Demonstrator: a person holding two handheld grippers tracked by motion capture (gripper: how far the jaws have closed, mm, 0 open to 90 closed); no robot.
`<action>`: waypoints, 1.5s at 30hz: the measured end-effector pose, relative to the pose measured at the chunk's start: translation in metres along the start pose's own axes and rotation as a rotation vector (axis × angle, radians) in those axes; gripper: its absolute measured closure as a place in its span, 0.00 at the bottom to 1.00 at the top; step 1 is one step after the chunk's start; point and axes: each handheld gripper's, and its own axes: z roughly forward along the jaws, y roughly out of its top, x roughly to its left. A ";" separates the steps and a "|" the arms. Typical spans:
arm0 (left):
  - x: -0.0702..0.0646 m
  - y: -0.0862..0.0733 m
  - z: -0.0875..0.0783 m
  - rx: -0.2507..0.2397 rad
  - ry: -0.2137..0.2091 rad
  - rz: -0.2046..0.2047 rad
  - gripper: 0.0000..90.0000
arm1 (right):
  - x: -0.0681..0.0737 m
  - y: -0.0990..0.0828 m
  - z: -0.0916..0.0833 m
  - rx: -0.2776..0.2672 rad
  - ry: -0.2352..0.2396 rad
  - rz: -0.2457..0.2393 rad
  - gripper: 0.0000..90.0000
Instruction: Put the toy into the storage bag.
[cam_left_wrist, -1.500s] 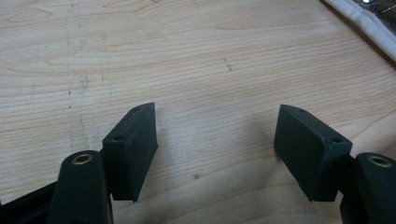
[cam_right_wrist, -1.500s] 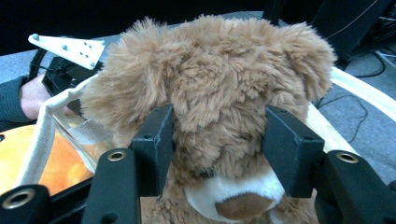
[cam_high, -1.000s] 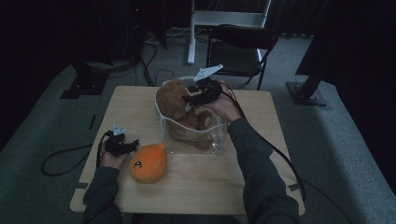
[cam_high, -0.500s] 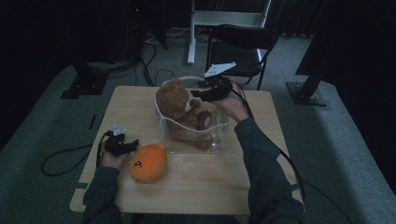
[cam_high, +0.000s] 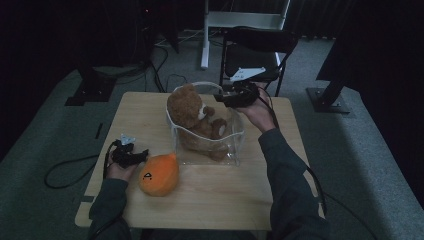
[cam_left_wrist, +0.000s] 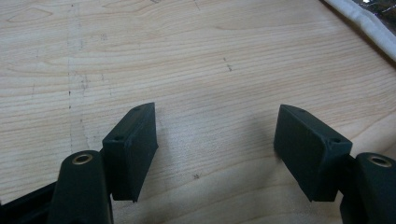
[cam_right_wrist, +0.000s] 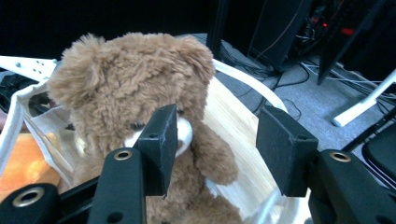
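A brown teddy bear (cam_high: 195, 117) sits upright in a clear bag with a white rim (cam_high: 227, 145) at the middle of the wooden table (cam_high: 250, 200). My right gripper (cam_high: 220, 97) hovers at the bag's far right rim, pointing at the bear's head. In the right gripper view its jaws (cam_right_wrist: 219, 126) stand open and hold nothing, with the bear (cam_right_wrist: 116, 84) just beyond them. An orange plush toy (cam_high: 159, 174) lies left of the bag. My left gripper (cam_high: 144, 153) rests low beside it, open over bare wood (cam_left_wrist: 217, 121).
A black chair (cam_high: 255, 45) and a white stand (cam_high: 240, 20) are behind the table. Cables (cam_high: 65, 172) trail over the grey floor at the left. The bag's white rim (cam_left_wrist: 364, 23) crosses the top right corner of the left gripper view.
My right gripper has drawn back to the right, away from the bear's head, and risen a little. The left gripper and the orange toy have not moved.
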 end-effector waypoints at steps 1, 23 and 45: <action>0.000 0.000 0.000 0.000 0.000 0.000 0.34 | -0.001 -0.001 -0.002 -0.001 -0.004 0.003 0.52; 0.000 0.000 0.000 0.002 0.000 0.000 0.34 | 0.027 -0.028 -0.025 -0.043 0.059 -0.007 0.51; 0.000 0.000 0.000 0.002 -0.001 -0.002 0.34 | 0.076 -0.031 -0.023 -0.072 0.200 -0.067 0.51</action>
